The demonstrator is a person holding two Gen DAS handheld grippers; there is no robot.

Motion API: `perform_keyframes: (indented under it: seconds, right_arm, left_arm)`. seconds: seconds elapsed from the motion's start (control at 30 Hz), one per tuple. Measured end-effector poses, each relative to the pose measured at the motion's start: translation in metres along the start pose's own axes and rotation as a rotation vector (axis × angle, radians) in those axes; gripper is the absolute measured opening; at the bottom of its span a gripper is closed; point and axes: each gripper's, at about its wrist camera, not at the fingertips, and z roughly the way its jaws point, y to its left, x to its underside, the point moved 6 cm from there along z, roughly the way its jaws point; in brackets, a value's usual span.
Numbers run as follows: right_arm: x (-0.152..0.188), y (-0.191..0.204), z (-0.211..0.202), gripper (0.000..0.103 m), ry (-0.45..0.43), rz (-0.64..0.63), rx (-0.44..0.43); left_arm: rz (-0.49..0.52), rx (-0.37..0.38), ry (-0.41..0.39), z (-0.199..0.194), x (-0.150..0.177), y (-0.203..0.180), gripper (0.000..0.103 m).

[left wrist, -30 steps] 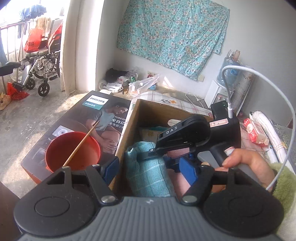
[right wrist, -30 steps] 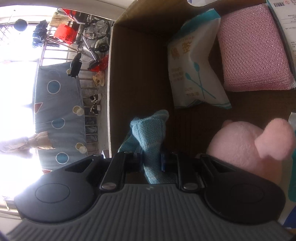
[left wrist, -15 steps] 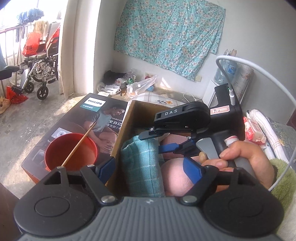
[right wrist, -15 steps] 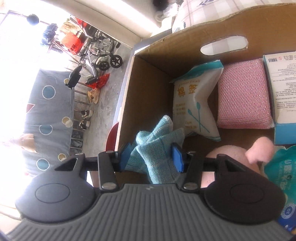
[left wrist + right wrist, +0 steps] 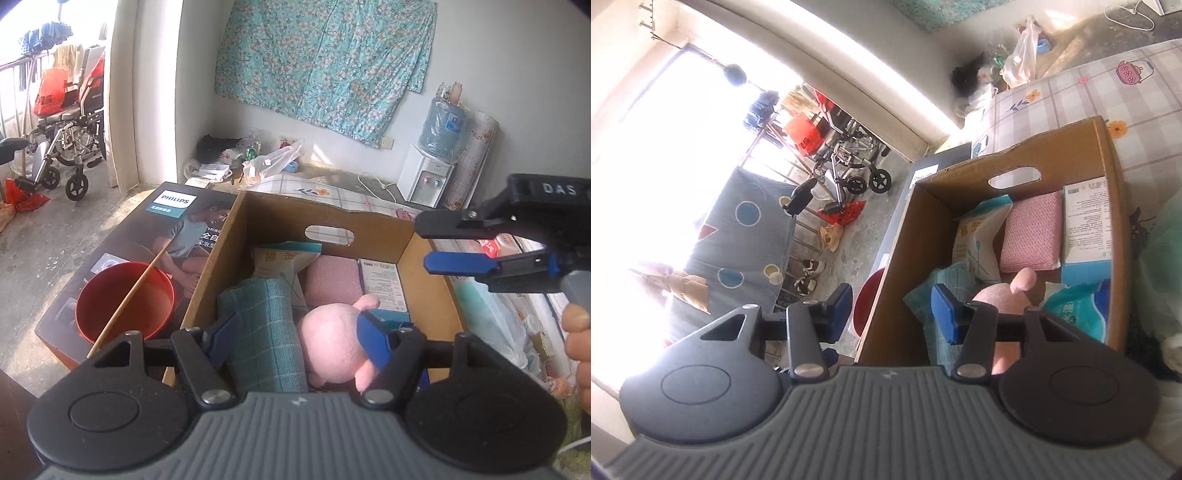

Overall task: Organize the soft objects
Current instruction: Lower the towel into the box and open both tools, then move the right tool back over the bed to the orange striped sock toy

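Cardboard box (image 5: 325, 218), open-topped and brown with an oval hand slot in its far wall, sits in the middle of both views, and the soft things are packed inside it. Folded teal checked cloth (image 5: 266, 332) stands against the box's left wall, and the round pink plush toy (image 5: 332, 336) nestles right beside it, touching. Behind them lie a white-and-teal cotton swab packet (image 5: 280, 258), a flat pink textured pad (image 5: 332, 280) and a white printed carton (image 5: 382, 284), side by side along the far wall.

Left gripper (image 5: 299, 336) hovers over the near end of the box, its blue-padded fingers closing, with the cloth and the plush toy between them; neither pad presses on anything. Right gripper (image 5: 890, 306) is lifted clear, fingers released and empty, one pad outside the box's left wall and the other above the cloth. From the left view it hangs above the box's right rim, a hand (image 5: 578, 350) on its handle.

Round red plastic bowl (image 5: 125, 299) with a thin wooden stick (image 5: 129, 301) across it rests on a dark printed carton (image 5: 147, 236) left of the box.
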Motion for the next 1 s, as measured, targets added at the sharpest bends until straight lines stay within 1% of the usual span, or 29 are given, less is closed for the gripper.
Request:
perform_keyframes:
  seconds: [0.1,0.2,0.27,0.33,0.43,0.53,0.73,1.0]
  right_arm:
    - [0.024,-0.011,-0.051,0.049,-0.049,-0.011,0.0]
    - [0.052,-0.027,-0.089,0.053,-0.093,-0.025,0.025]
    - [0.073,-0.041,-0.114,0.056,-0.136,-0.022,0.059]
    - [0.09,-0.053,-0.135,0.057,-0.177,-0.029,0.094]
    - [0.117,-0.077,-0.171,0.058,-0.239,-0.004,0.166]
    - [0.136,-0.099,-0.197,0.058,-0.277,0.023,0.234]
    - [0.17,-0.146,-0.243,0.058,-0.347,0.075,0.407]
    - [0.193,-0.196,-0.284,0.058,-0.39,0.154,0.539]
  left_arm:
    - [0.01,0.04,-0.008,-0.004,0.004,-0.014,0.074]
    - [0.039,0.102,-0.018,-0.012,0.01,-0.042,0.08]
    - [0.048,0.146,-0.024,-0.018,0.014,-0.061,0.083]
    - [0.061,0.195,-0.03,-0.024,0.021,-0.082,0.084]
    - [0.092,0.253,-0.031,-0.03,0.034,-0.114,0.085]
    - [0.136,0.306,-0.023,-0.033,0.051,-0.15,0.085]
    - [0.258,0.397,0.007,-0.03,0.091,-0.218,0.085]
    - [0.352,0.474,0.026,-0.015,0.136,-0.282,0.085]
